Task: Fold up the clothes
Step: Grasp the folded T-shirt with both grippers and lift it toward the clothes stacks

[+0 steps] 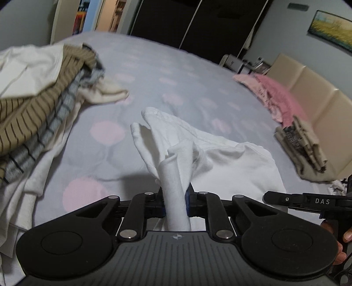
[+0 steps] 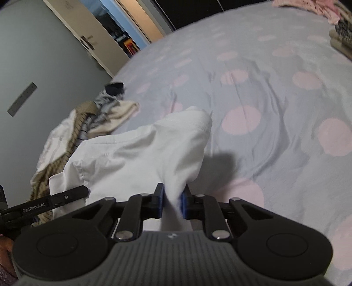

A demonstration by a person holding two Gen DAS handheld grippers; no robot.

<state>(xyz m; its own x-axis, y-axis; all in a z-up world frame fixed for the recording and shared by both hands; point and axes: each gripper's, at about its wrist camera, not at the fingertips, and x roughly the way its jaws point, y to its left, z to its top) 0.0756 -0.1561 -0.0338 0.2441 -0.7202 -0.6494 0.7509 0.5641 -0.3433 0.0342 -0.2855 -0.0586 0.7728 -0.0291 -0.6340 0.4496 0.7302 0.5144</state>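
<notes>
White garment (image 1: pixel 211 154) was found bunched on the spotted bedsheet (image 1: pixel 154 72), with one gathered fold clamped between the blue pads of the left gripper (image 1: pixel 175 202) and another pinched between the pads of the right gripper (image 2: pixel 172 201); both sets of fingers were drawn close together on the cloth. Ahead of the left fingers the fabric was raised into a loose peak, and the rest was spread toward their right. To the left of those fingers a heap of unfolded clothes (image 1: pixel 37 105) was seen, striped tan and grey pieces among white ones, close beside the held garment. Far ahead and to the right, pink items (image 1: pixel 275 94) and a folded beige stack (image 1: pixel 308 149) were laid near the cream headboard (image 1: pixel 308 81). Only in the left wrist view were the headboard and a framed picture (image 1: pixel 332 30) shown, with the other tool's finger entering from the right. Only in the right wrist view was a grey door (image 2: pixel 44 55) shown, and a wide stretch of bare sheet ahead and to the right of the fingers. The bed's far edge was met by dark wardrobe panels (image 1: pixel 198 19).
</notes>
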